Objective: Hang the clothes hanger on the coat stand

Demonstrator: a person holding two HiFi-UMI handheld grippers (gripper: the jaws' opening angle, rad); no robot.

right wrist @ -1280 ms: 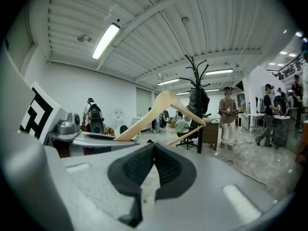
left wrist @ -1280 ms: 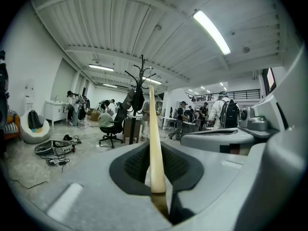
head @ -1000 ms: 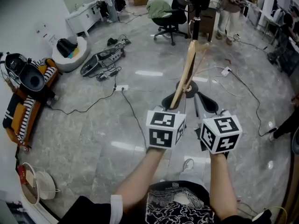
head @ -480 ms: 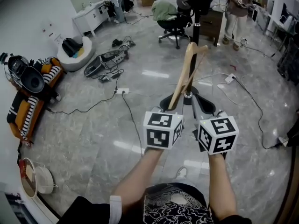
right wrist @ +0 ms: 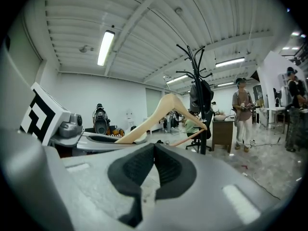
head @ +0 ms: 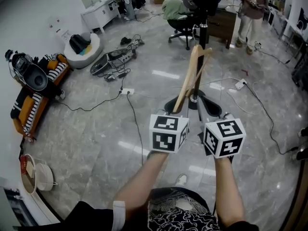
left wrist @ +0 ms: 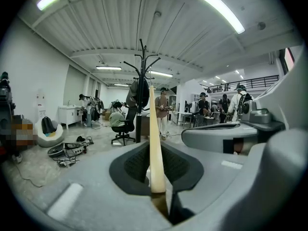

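Left fingers (left wrist: 130,166) pinch hanger (head: 187,79) by one tip, right fingers (right wrist: 131,171) pressed together, empty; hanger could swivel loose nearing stand (left wrist: 142,66)

A pale wooden hanger (head: 189,76), 1 end clamped in the left gripper (head: 169,113), slants up toward the upright black coat stand (head: 202,30) ahead.

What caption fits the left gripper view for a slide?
View along the left gripper, shut on a wooden clothes hanger lined up with the black coat stand ahead.
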